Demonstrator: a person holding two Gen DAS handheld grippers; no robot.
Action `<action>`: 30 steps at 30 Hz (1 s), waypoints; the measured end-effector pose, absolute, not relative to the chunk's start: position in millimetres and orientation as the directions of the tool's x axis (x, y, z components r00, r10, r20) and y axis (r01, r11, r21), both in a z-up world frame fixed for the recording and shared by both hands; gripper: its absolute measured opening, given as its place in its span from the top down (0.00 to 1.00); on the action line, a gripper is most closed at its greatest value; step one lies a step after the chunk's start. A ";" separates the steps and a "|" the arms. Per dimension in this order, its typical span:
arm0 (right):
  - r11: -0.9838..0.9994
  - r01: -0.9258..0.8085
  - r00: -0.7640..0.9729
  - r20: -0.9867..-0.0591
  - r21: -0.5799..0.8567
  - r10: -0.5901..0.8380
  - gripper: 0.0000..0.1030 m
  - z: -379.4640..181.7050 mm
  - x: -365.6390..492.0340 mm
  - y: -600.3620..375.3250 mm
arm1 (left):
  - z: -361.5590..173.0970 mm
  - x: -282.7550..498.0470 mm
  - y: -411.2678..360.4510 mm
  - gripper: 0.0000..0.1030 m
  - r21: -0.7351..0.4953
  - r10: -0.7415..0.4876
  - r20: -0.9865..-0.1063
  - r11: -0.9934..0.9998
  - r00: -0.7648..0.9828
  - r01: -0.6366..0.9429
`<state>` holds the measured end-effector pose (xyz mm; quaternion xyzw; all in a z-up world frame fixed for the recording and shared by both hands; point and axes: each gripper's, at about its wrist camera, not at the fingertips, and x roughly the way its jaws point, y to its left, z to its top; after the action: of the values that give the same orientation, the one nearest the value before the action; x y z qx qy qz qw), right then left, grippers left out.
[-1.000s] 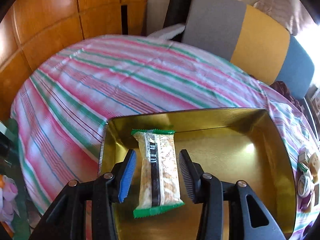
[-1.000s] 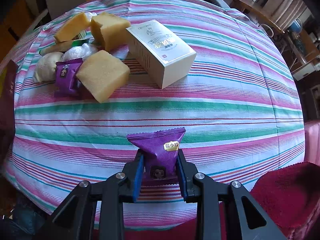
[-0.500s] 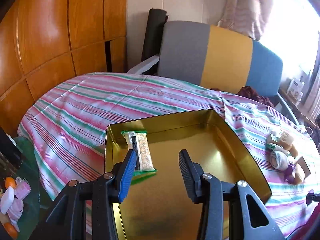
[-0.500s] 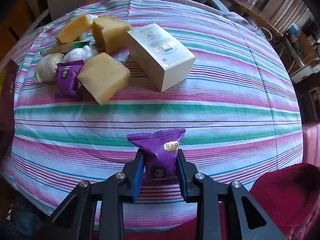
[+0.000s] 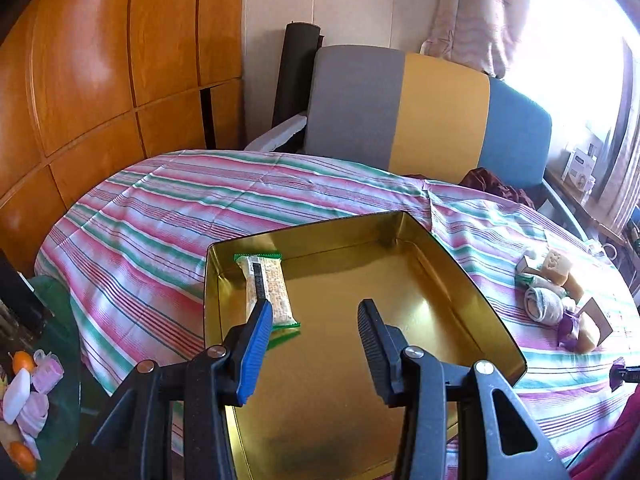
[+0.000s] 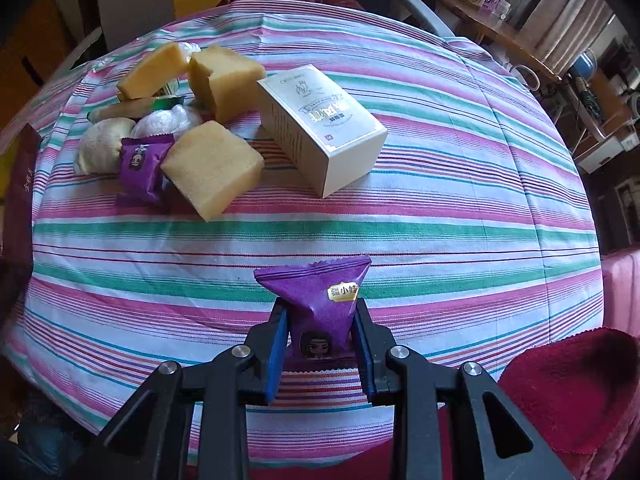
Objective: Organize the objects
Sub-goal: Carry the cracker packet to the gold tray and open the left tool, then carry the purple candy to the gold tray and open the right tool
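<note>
Purple snack waiting for the gold tin

We are holding a purple snack packet (image 6: 320, 304) in our right hand-held gripper (image 6: 320, 344). The jaws are clenched on its lower half, and its wide top is sticking up and away from us, above the striped cloth (image 6: 440, 216) on the worktop.

Our left hand-held gripper (image 5: 314, 324) is holding nothing. Its jaws are standing apart over the gold tin (image 5: 496, 332), with only the shiny tin floor between them. A long snack bar in a green-edged wrapper (image 5: 266, 290) is lying in the far left corner of the tin. Its long side is running away from us, along the left wall, and its near end is just beside the blue pad.

We are thinking the purple packet goes in the tin next. The tin is lying to the left of our right hand, and only a dark edge of it is showing at the left of the right view. Most of the tin floor is bare, so we are guessing the packet can drop beside the bar.

More things are waiting in a pile on the cloth: yellow sponge blocks (image 6: 214, 168), another purple packet (image 6: 142, 166), white wrapped lumps (image 6: 168, 120) and a white box (image 6: 324, 128). They are nearer the right hand.

Behind the worktop, a grey, yellow and blue chair (image 5: 420, 112) is standing by a wooden wall (image 5: 100, 60), and a window is glowing bright.
</note>
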<state>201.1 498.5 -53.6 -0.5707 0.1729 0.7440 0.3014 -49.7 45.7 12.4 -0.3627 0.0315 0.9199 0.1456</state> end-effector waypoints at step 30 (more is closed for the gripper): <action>-0.955 -0.247 -0.550 -0.835 0.162 0.000 0.70 32.5 49.6 333.0 | -4.0 -60.5 -12.6 0.57 -0.108 0.201 -0.720 -0.978 -0.664 -0.179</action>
<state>49.6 333.0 32.5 -0.4687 0.1316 0.8706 0.0711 -60.5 -12.6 -4.0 -0.3963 -0.0137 0.9121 0.1043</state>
